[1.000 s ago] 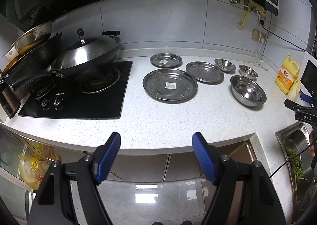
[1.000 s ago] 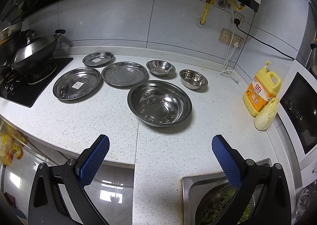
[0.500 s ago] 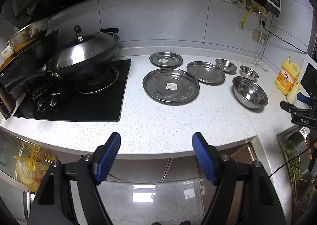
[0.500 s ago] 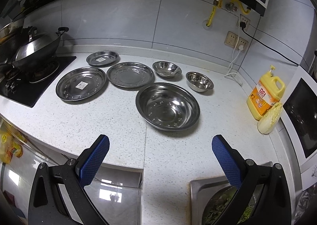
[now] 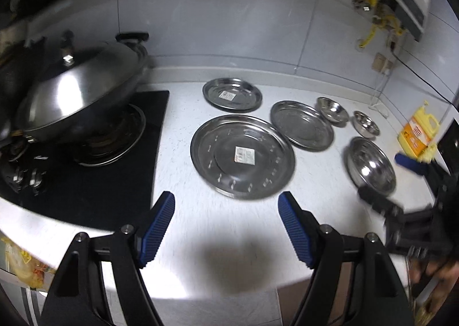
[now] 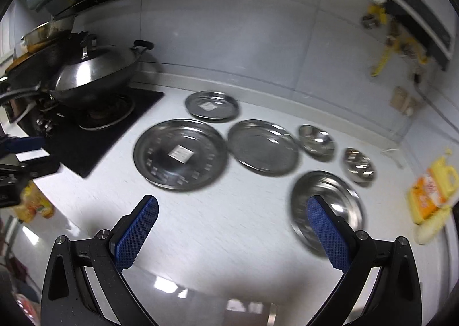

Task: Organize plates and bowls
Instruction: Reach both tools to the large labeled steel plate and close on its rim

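Note:
Three steel plates lie on the white counter: a large plate (image 5: 242, 155) (image 6: 180, 153) with a sticker, a medium plate (image 5: 302, 125) (image 6: 262, 146) to its right, and a small plate (image 5: 232, 94) (image 6: 211, 106) behind. A large steel bowl (image 5: 371, 165) (image 6: 327, 208) sits right of them, with two small bowls (image 5: 332, 111) (image 5: 366, 128) (image 6: 316, 141) (image 6: 359, 164) behind it. My left gripper (image 5: 226, 227) is open and empty, just in front of the large plate. My right gripper (image 6: 232, 231) is open and empty, its right finger over the large bowl's near rim.
A lidded wok (image 5: 77, 96) (image 6: 94, 73) sits on the black gas hob (image 5: 86, 182) at the left. A yellow detergent bottle (image 5: 417, 133) (image 6: 433, 185) stands at the far right. A water heater (image 6: 416, 21) hangs on the tiled wall. The counter edge runs close below both grippers.
Both grippers have moved forward and down over the counter, closer to the plates and bowls. Their jaws remain open. The dishes have not moved.

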{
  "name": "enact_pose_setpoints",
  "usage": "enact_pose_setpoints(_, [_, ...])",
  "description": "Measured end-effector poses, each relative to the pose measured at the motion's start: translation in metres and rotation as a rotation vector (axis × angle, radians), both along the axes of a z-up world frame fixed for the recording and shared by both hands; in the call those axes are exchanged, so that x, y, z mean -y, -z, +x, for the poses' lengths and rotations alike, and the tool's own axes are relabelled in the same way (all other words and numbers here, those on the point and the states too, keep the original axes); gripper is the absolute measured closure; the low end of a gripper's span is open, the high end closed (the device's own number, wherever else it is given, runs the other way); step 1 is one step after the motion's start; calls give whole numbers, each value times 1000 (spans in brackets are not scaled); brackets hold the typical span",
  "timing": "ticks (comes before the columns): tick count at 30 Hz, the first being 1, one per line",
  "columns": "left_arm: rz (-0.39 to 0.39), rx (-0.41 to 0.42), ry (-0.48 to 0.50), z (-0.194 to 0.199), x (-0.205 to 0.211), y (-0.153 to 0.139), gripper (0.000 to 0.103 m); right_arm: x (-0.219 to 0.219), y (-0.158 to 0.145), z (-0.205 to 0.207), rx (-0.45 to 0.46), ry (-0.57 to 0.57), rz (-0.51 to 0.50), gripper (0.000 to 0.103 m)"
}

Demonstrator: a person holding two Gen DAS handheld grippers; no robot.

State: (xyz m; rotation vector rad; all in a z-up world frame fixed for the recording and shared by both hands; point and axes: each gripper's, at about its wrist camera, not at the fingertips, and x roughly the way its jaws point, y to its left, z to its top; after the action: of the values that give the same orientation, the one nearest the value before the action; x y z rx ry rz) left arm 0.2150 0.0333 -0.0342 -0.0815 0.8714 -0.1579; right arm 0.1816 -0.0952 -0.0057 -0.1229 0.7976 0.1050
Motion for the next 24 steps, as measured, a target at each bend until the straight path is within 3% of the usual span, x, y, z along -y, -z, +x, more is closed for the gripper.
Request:
enact_pose_setpoints(10, [-46, -225, -22, 134, -9, 93, 31, -24, 86, 105, -226, 1, 174, 1])
enact_pose_setpoints(17, [-39, -302, -77, 166, -13, 123, 31, -10, 129, 147, -353, 58, 286, 1])
enact_pose_setpoints(24, [-20, -344, -115, 183, -7, 135, 31, -1, 134, 172, -390, 68, 318, 3])
